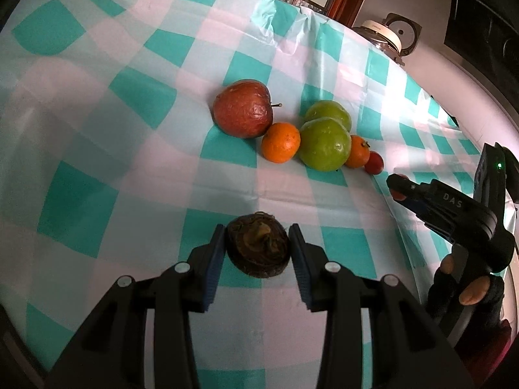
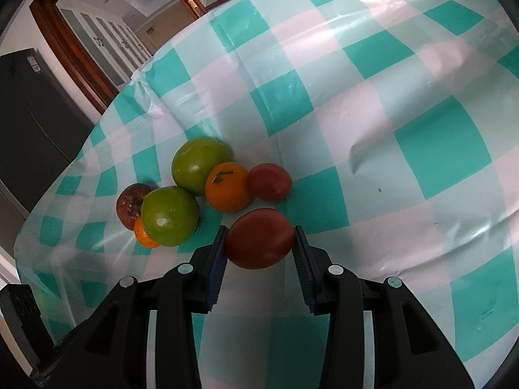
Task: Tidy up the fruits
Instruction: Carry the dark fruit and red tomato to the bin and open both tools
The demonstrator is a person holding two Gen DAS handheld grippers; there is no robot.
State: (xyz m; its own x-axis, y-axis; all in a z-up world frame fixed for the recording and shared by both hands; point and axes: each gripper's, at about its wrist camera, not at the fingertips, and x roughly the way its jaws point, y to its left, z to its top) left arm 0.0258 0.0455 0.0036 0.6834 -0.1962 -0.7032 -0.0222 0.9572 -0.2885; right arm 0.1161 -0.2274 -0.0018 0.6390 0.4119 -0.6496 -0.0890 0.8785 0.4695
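Note:
My left gripper (image 1: 257, 248) is shut on a dark brown wrinkled fruit (image 1: 258, 251), just above the checked cloth. Ahead of it lies a row of fruit: a wrinkled red apple (image 1: 242, 113), an orange (image 1: 281, 142), two green fruits (image 1: 325, 144), a second orange (image 1: 356, 151) and a small red tomato (image 1: 374, 162). My right gripper (image 2: 259, 243) is shut on a red tomato (image 2: 259, 238) close to the same group: green fruits (image 2: 170, 215), an orange (image 2: 228, 191), a red tomato (image 2: 270, 182). The right gripper also shows in the left wrist view (image 1: 399, 188).
The table (image 1: 97, 129) wears a teal and white checked plastic cloth with folds. Its far edge runs near a wooden door frame (image 2: 65, 48) and a dark cabinet (image 2: 35, 113). A white appliance (image 1: 382, 34) stands beyond the table's right edge.

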